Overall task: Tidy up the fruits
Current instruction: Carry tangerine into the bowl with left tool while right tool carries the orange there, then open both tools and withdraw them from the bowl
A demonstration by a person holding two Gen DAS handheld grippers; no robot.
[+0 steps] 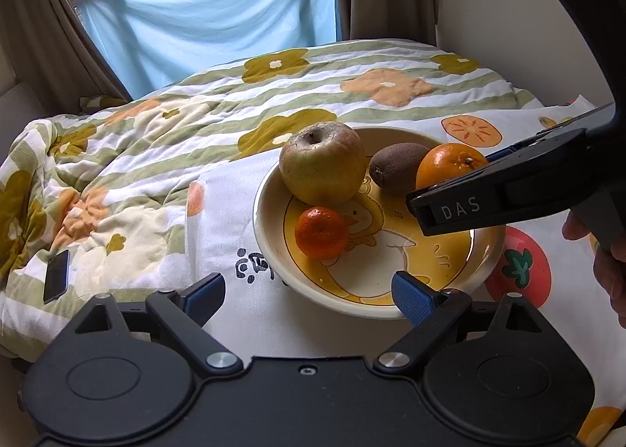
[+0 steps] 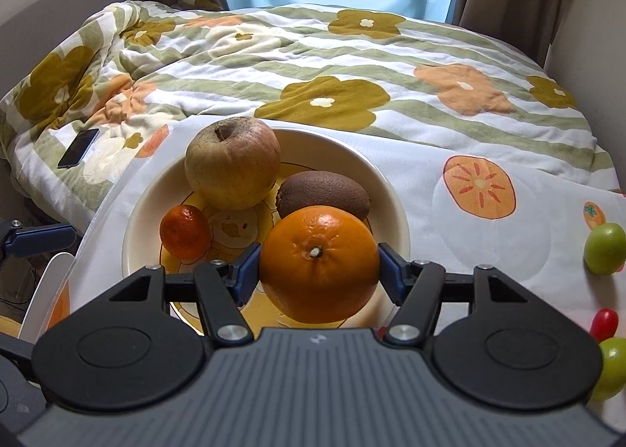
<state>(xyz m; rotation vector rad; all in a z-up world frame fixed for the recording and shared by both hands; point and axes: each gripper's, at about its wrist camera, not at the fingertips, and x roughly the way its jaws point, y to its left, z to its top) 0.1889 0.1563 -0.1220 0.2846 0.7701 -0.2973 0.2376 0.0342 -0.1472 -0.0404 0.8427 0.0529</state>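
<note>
A cream bowl (image 1: 270, 189) with a yellow duck print stands on a fruit-print cloth; it also shows in the right wrist view (image 2: 391, 192). In it lie a yellow-brown apple (image 1: 322, 163) (image 2: 232, 163), a kiwi (image 1: 397, 167) (image 2: 322, 192) and a small mandarin (image 1: 321, 232) (image 2: 184, 230). My right gripper (image 2: 319, 271) is shut on a large orange (image 2: 319, 263) over the bowl's near side; the orange also shows in the left wrist view (image 1: 446, 161). My left gripper (image 1: 309, 296) is open and empty at the bowl's near rim.
Green round fruits (image 2: 604, 247) (image 2: 610, 367) and a small red fruit (image 2: 603, 324) lie on the cloth at the right. A flowered quilt (image 2: 313, 67) covers the bed behind, with a dark phone (image 1: 56, 275) (image 2: 78, 148) on it. Curtains hang at the back.
</note>
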